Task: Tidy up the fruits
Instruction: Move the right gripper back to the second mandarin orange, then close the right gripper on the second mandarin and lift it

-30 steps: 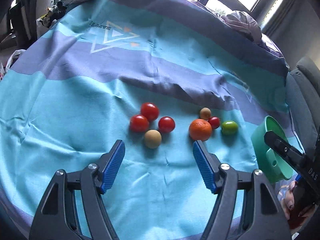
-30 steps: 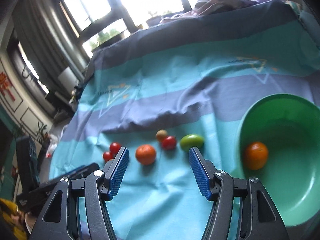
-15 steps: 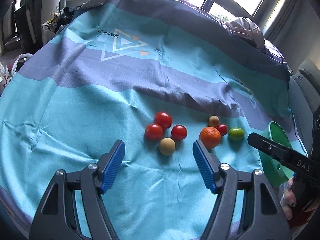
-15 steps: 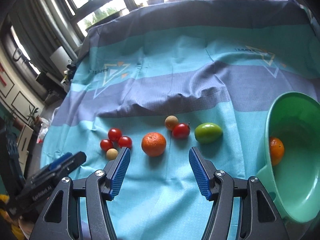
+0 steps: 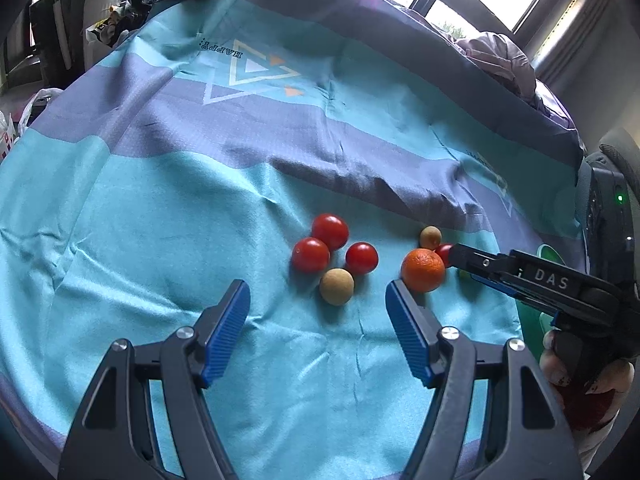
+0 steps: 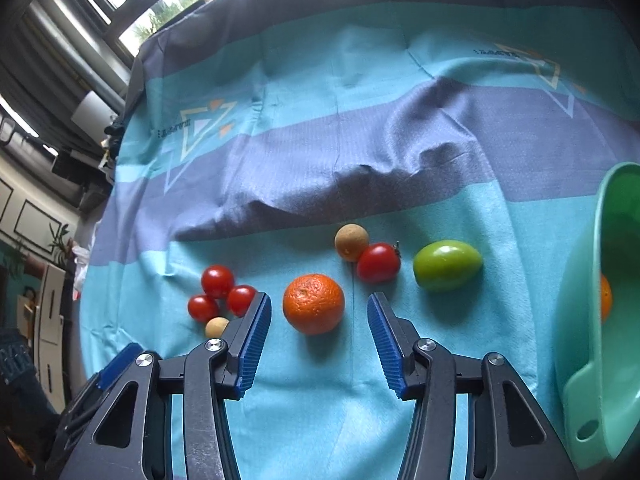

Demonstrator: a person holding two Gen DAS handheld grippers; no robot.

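An orange [image 6: 313, 303] lies on the blue striped cloth, just ahead of my open, empty right gripper [image 6: 319, 309]. Beyond it lie a tan ball fruit [image 6: 351, 242], a red tomato [image 6: 378, 263] and a green fruit [image 6: 447, 265]. To the left sit three red tomatoes [image 6: 218, 281] and a small tan fruit [image 6: 216, 326]. A green bowl [image 6: 588, 320] at the right holds another orange [image 6: 605, 297]. My left gripper [image 5: 318, 298] is open and empty; the tan fruit [image 5: 337, 286] and tomatoes [image 5: 330, 231] lie just ahead of it. The right gripper [image 5: 454, 255] reaches in beside the orange [image 5: 423, 270].
The cloth [image 6: 360, 152] has a raised fold behind the fruits. A bundle of lilac fabric [image 5: 496, 54] lies at the far edge under the windows. Furniture and clutter [image 5: 120, 20] stand past the cloth's left side.
My right gripper has moved left, away from the bowl and closer to the loose orange. In the left wrist view it has come in over the green fruit. The fruits have not moved.
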